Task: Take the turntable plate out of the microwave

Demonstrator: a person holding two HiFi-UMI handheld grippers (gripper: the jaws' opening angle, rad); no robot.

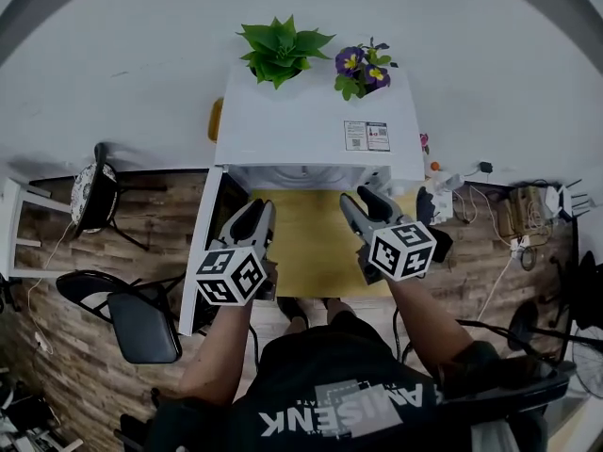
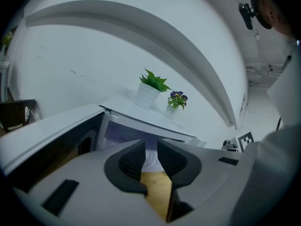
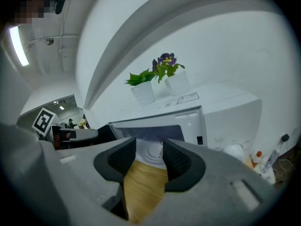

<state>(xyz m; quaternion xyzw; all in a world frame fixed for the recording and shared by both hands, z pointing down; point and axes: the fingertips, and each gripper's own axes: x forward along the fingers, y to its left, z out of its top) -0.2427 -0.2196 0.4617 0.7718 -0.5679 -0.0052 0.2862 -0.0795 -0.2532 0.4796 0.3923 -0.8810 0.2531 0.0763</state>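
Head view: our left gripper (image 1: 260, 213) and right gripper (image 1: 361, 199), jaws parted and empty, over the table (image 1: 311, 248) before the microwave (image 1: 311, 121), door (image 1: 201, 252) swung left, plants (image 1: 281, 53) on top. Gripper views look into its cavity (image 3: 149, 149); we cannot make out the plate.

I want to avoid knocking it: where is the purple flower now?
In the head view the purple flower stands on top of the microwave, at its far edge, just right of the green plant.

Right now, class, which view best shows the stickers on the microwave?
The head view: it looks down on both stickers, whole. The right gripper view shows the stickers slanted, small; the left gripper view leaves them indistinct.
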